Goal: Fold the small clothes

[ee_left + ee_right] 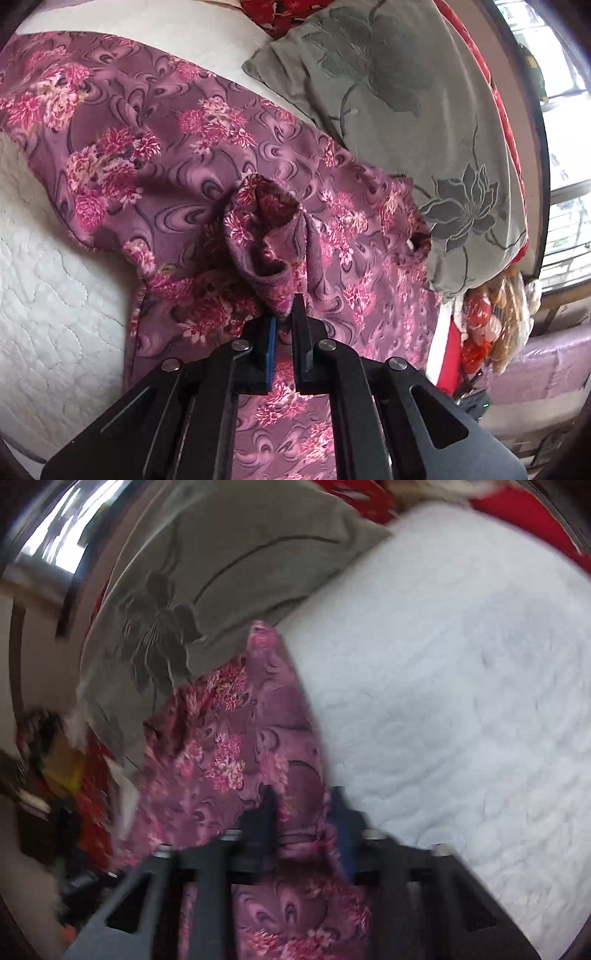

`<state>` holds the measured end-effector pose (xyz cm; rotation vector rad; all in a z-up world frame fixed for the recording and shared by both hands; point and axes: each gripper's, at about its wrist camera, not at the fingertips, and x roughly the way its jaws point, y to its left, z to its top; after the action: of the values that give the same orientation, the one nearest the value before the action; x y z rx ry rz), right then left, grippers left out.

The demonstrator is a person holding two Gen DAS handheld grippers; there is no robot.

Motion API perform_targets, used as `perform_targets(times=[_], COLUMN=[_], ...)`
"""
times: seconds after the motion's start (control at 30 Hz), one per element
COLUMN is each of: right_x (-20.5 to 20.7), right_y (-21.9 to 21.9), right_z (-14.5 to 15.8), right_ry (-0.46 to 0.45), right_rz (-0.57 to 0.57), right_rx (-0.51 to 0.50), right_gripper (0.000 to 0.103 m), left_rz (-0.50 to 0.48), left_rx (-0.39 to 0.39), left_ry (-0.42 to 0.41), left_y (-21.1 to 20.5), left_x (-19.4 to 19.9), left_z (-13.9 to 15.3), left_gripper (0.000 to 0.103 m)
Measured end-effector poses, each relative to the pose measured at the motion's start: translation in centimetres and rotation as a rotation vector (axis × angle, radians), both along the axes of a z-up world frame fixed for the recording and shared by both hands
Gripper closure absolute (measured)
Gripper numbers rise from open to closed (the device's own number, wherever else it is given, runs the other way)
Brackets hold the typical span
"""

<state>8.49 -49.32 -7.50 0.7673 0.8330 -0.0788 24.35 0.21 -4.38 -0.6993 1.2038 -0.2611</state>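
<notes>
A purple garment with pink flowers lies spread on a white quilted mattress. My left gripper is shut on a bunched fold of this cloth, which stands up in a loose pocket just beyond the fingertips. In the blurred right wrist view the same garment runs away from me along the mattress. My right gripper has the garment's right edge gathered between its fingers, and the cloth fills the narrow gap there.
A grey pillow with a dark flower print lies against the garment's far side and shows again as a grey pillow. Red bedding lies behind it. Bags and clutter sit beside the bed under a window.
</notes>
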Motion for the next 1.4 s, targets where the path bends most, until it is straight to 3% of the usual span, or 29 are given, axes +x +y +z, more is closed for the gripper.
perform_targets(times=[0.07, 0.1, 0.13, 0.27, 0.3, 0.4, 0.43, 0.47, 0.5, 0.67, 0.8, 0.93, 1.0, 1.07, 1.17, 1.3, 1.4], right_x=[-0.6, -1.2, -1.6, -1.1, -1.7, -3.3, -3.5, -3.4, -3.1, -1.0, 1.0, 3.2, 4.5, 5.7, 6.8, 5.3, 5.3], right_y=[0.1, -0.3, -0.7, -1.8, -1.8, -1.4, -1.1, -0.7, 0.3, 6.0, 11.8, 17.6, 20.2, 22.7, 25.7, 28.7, 29.7], right_z=[1.3, 1.8, 1.8, -1.1, -0.5, 2.2, 2.9, 3.6, 4.2, 5.1, 5.5, 5.1, 4.5, 3.7, 1.6, -0.2, -0.2], right_ry=[-0.057, -0.090, -0.098, 0.079, 0.062, -0.028, -0.059, -0.082, -0.096, -0.083, -0.075, -0.090, -0.088, -0.088, -0.049, -0.167, -0.161], right_rz=[-0.012, -0.041, -0.065, -0.083, -0.100, -0.148, -0.151, -0.142, -0.115, 0.059, 0.192, 0.292, 0.331, 0.364, 0.406, 0.419, 0.427], right_rx=[-0.054, -0.066, -0.070, -0.067, -0.075, -0.104, -0.104, -0.104, -0.111, -0.191, -0.247, -0.272, -0.268, -0.285, -0.335, -0.536, -0.592], right_gripper=[0.092, 0.100, 0.100, 0.100, 0.095, 0.093, 0.092, 0.089, 0.085, 0.083, 0.082, 0.072, 0.072, 0.072, 0.067, 0.049, 0.042], left_rz=[-0.025, -0.038, -0.055, -0.086, -0.083, -0.033, -0.012, -0.001, -0.002, -0.051, -0.005, 0.019, 0.064, 0.148, 0.276, 0.435, 0.518], left_rx=[0.025, 0.037, 0.051, 0.036, 0.030, 0.026, 0.025, 0.018, 0.017, 0.130, 0.000, -0.062, -0.067, -0.048, -0.015, 0.055, 0.079], left_ry=[-0.012, -0.012, -0.003, 0.012, -0.007, -0.110, -0.125, -0.130, -0.128, -0.010, 0.002, -0.021, -0.048, -0.071, -0.070, -0.031, 0.023], left_y=[-0.3, -0.5, -0.7, -0.1, 0.3, 1.8, 2.0, 2.0, 1.7, -0.5, 1.5, 5.4, 8.2, 12.3, 18.4, 26.5, 30.5], left_x=[-0.2, -0.2, -0.3, -1.8, -2.3, -3.5, -3.4, -3.1, -2.5, 0.4, -0.3, -1.5, -1.9, -2.2, -2.2, -2.5, -2.5], left_z=[0.1, 0.0, -0.3, -0.8, -0.4, 1.9, 2.4, 2.6, 2.5, -1.4, -1.7, -0.1, 0.8, 1.7, 1.7, 0.8, -0.8], left_gripper=[0.098, 0.097, 0.093, 0.092, 0.092, 0.088, 0.080, 0.072, 0.070, 0.071, 0.071, 0.067, 0.059, 0.045, 0.045, 0.045, 0.045])
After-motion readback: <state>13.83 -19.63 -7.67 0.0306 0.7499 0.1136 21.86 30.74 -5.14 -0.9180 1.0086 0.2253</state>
